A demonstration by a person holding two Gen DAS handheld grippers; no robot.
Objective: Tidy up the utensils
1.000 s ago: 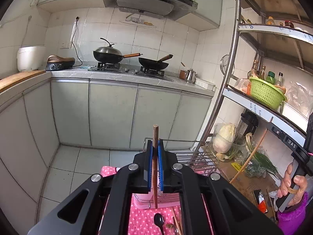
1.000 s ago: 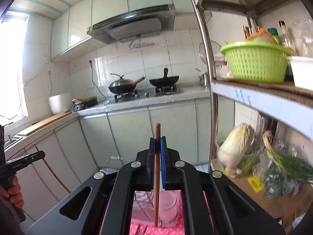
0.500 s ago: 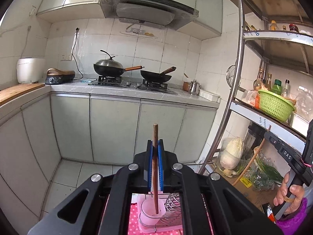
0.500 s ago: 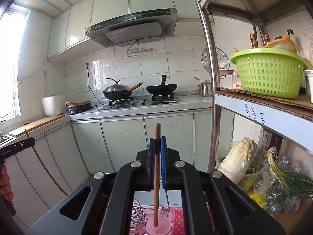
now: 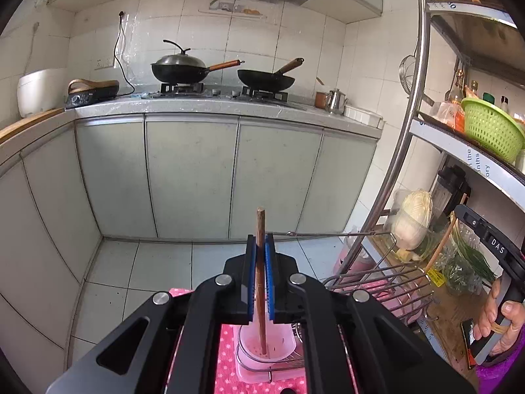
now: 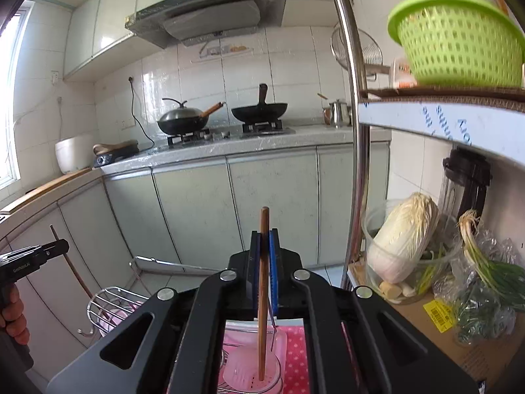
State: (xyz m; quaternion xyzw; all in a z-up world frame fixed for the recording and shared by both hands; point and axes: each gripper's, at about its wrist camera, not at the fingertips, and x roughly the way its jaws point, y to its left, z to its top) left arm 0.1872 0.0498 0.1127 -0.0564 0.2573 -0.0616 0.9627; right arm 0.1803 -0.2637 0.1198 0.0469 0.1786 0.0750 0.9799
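Note:
My left gripper (image 5: 260, 246) is shut on a brown wooden chopstick (image 5: 261, 282) held upright; its lower tip reaches into the pink utensil cup (image 5: 265, 348) of a wire drying rack (image 5: 377, 282). My right gripper (image 6: 263, 239) is shut on a second wooden chopstick (image 6: 263, 295), also upright, with its tip inside the same pink cup (image 6: 251, 374). The right gripper also shows at the right edge of the left wrist view (image 5: 485, 239), and the left gripper shows at the left edge of the right wrist view (image 6: 29, 257).
The rack stands on a pink dotted cloth (image 5: 226, 361). A metal shelf post (image 6: 357, 131) rises at the right, with a green basket (image 6: 456, 42), a cabbage (image 6: 403, 233) and greens on the shelves. Grey cabinets and a stove with two woks (image 5: 183, 69) are behind.
Both grippers have lowered towards the rack with their chopsticks. The chopstick tips, above the cup before, now reach into it.

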